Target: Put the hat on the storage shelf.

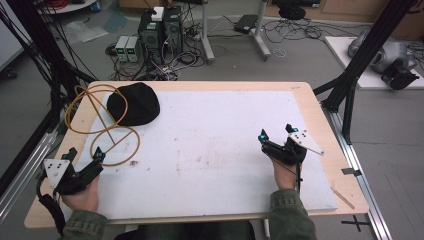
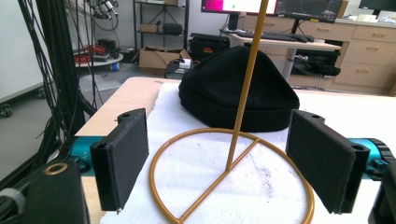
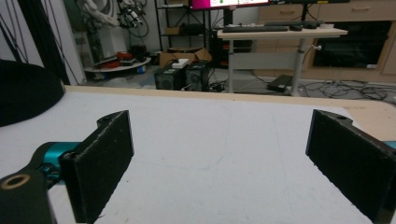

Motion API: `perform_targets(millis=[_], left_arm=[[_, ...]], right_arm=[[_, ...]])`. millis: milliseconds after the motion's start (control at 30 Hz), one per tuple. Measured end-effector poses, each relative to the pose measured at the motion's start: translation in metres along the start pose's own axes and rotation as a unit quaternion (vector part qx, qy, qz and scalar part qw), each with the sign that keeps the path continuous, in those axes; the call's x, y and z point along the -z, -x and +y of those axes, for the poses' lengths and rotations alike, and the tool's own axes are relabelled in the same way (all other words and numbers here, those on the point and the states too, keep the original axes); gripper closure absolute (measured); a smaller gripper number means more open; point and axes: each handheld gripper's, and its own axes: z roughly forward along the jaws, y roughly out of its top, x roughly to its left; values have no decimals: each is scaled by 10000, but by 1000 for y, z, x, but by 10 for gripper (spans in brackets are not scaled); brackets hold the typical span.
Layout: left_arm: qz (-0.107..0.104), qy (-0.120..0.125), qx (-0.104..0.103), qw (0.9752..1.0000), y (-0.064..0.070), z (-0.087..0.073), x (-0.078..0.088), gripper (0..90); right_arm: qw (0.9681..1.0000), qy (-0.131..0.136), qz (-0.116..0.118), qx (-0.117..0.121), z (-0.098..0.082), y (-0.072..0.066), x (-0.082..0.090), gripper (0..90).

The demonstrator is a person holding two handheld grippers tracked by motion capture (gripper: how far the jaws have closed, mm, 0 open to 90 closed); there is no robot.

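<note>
A black beanie lies at the far left of the white mat. Just in front of it stands a gold wire stand with a ring base and a tilted upper loop. My left gripper is open at the mat's near left, its jaws either side of the stand's near base without touching it. In the left gripper view the left gripper frames the stand's pole, with the beanie behind. My right gripper is open over bare mat at the right, as the right gripper view confirms; the beanie sits at that view's left edge.
The wooden table extends beyond the mat on all sides. Black frame posts rise at the right and cables hang at the left. Computers and tangled cables sit on the floor past the far edge.
</note>
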Motion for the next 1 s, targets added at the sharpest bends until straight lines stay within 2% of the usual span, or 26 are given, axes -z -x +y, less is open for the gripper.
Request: perform_targets(millis=[100,133,300,467,700,767,933,1000], left_arm=[[-15,11,-27,10000,2,0,0,215],[-41,-18,-43,10000,2,-1,1,216],[-85,-15,-18,10000,3,-1,1,215],[-64,-2,29,10000,1,0,2,215],[-54,-13,38,10000,2,-1,0,215],[-52,-6,49,10000,1,-1,-1,215],[-68,2,65,10000,2,-1,-2,215],[-65,16,58,10000,2,0,-3,215]], right_arm=[[10000,-9,79,55,4,-1,-5,67],[9998,-27,178,106,8,-3,-11,67],[9990,-143,420,92,17,-10,-25,68],[9982,-234,503,227,26,-17,-37,67],[9975,-219,609,282,37,-24,-50,68],[9972,-161,668,296,41,-27,-54,67],[9963,-116,838,159,49,-40,-70,68],[9959,-110,878,203,51,-46,-78,68]])
